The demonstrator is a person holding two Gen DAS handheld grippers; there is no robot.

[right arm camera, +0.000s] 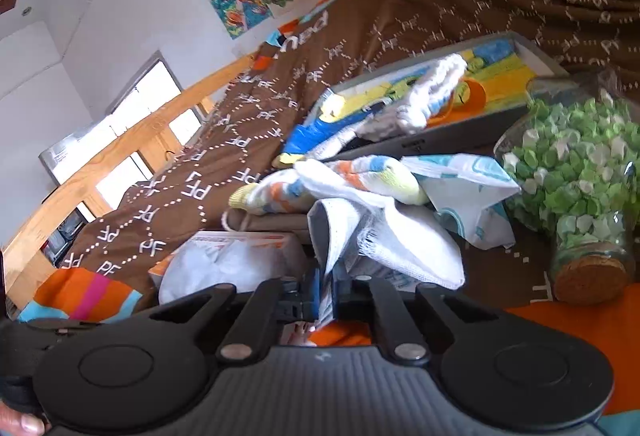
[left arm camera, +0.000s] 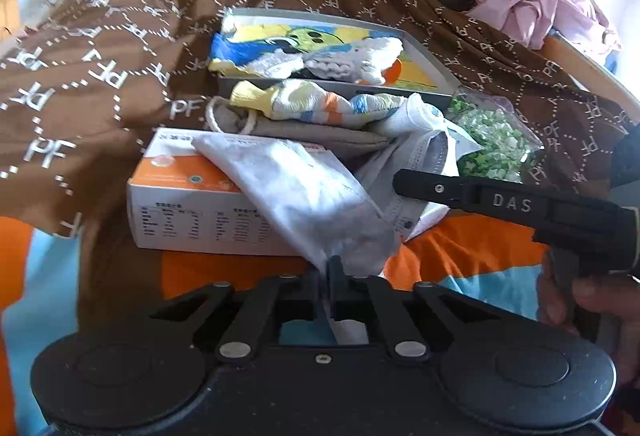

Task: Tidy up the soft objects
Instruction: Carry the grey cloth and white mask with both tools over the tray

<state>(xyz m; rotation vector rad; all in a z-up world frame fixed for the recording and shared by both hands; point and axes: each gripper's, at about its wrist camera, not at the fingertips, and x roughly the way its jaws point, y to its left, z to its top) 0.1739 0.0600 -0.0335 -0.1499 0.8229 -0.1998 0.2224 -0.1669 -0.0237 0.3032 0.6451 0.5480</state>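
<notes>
Left fingers (left arm camera: 329,268): clenched on the near corner of a thin white fabric pouch (left arm camera: 304,191), which runs up and away from them.

Right fingers (right arm camera: 329,288): clenched on the lower edge of a white gauzy cloth with a grey lining (right arm camera: 384,244); in the left view this right-hand tool comes in from the right edge, its tip on the same cloth.

White pouch: drapes over the right end of a white and orange cardboard box (left arm camera: 180,195) that lies on the bed.

Gauzy cloth: bunched just right of the pouch, touching it, on the pile of soft things.

Pile behind: a striped baby sock in yellow, orange and blue (left arm camera: 312,101) lies on a flat grey-brown drawstring bag (left arm camera: 288,131).

Tray: a shallow grey tray with a cartoon-printed floor (left arm camera: 434,69) sits behind the pile, near the middle of the bed, already holding white knitted socks (left arm camera: 360,59) and a blue and yellow cloth.

Jar: a clear glass jar of green and white paper stars with a cork stopper (right arm camera: 576,187) lies on its side just right of the pile.

Bed: covered by a brown blanket with white lettering (left arm camera: 120,47) over an orange and blue sheet.

Risks: both holds are on thin edges, so a pull could slip either fabric free. The two cloths overlap, so lifting one may drag the other, or the sock, off the pile. A sweep to the right could roll the jar.
</notes>
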